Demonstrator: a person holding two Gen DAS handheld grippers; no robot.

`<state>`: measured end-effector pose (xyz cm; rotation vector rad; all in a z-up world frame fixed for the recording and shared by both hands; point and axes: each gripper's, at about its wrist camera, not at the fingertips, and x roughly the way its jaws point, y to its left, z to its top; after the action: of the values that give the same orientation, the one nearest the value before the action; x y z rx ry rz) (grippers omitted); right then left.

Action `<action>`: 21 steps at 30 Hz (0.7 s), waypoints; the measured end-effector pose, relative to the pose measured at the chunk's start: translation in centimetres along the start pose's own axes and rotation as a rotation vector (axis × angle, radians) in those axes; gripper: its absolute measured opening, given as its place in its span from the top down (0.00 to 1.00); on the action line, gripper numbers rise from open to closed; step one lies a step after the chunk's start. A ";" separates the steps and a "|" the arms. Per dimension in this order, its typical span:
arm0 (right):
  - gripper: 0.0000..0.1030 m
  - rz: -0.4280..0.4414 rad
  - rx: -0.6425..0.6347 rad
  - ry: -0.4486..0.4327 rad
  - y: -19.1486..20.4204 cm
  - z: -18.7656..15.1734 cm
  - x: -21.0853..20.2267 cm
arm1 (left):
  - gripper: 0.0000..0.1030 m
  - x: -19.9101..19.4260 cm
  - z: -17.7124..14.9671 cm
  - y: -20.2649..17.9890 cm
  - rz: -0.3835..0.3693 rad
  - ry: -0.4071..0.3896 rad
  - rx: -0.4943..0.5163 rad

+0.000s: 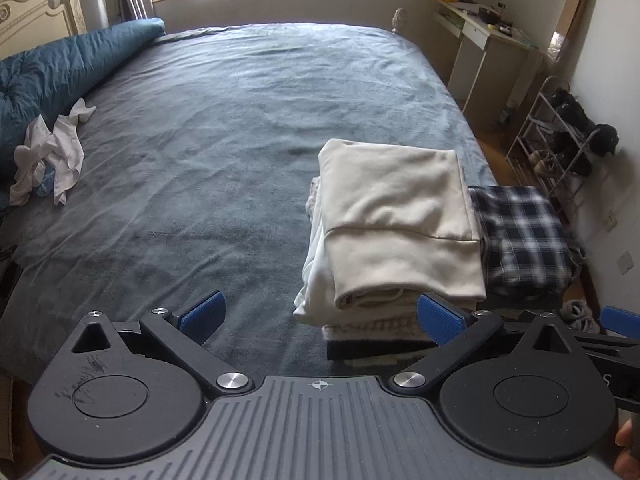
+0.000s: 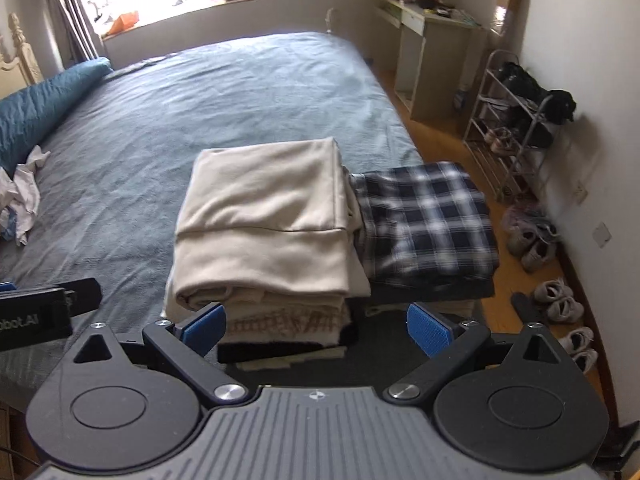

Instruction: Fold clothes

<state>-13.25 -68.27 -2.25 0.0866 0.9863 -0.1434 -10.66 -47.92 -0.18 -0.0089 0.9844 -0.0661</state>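
1. Left wrist view: the left gripper (image 1: 320, 318) hangs above the near edge of the bed with the grey-blue fleece cover (image 1: 224, 128), its blue-padded jaws spread wide and holding nothing.
2. The folded cream sweatshirt (image 1: 396, 216) tops a squared stack at the bed's near right corner, probably so that finished pieces stay clear of the open middle, where folding can be done.
3. A folded navy-and-white plaid garment (image 1: 524, 240) lies just beside that stack, touching its right side, on a lower second pile.
4. A crumpled heap of white clothes (image 1: 48, 160) sits well apart at the far left, against the rolled teal duvet (image 1: 68, 64); it looks like the work left to do.
5. Right wrist view: the right gripper (image 2: 316, 326) faces the stack's near end, jaws also wide and empty, the left pad just in front of the cream layers.
6. The same stack shows several layers under the sweatshirt, edges roughly aligned.
7. A metal shoe rack (image 2: 516, 120) stands by the wall, apart from the bed.
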 end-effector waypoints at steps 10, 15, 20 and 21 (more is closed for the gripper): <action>0.03 -0.016 -0.072 0.007 1.4 -0.5 0.1 | 0.00 -0.2 -0.2 -0.2 -0.009 0.007 0.023; 0.03 -0.018 -0.090 0.017 1.6 -0.4 0.4 | 0.00 -0.3 -0.3 -0.2 -0.003 0.004 0.032; 0.03 -0.019 -0.094 0.024 1.6 -0.2 0.8 | 0.00 -0.1 -0.4 -0.3 -0.002 0.005 0.034; 0.03 -0.021 -0.095 0.023 1.6 -0.2 0.8 | 0.00 -0.1 -0.4 -0.3 -0.002 0.005 0.033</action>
<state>-12.69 -66.76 -3.03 -0.0088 1.0155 -0.1146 -11.07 -48.25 -0.31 0.0204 0.9884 -0.0846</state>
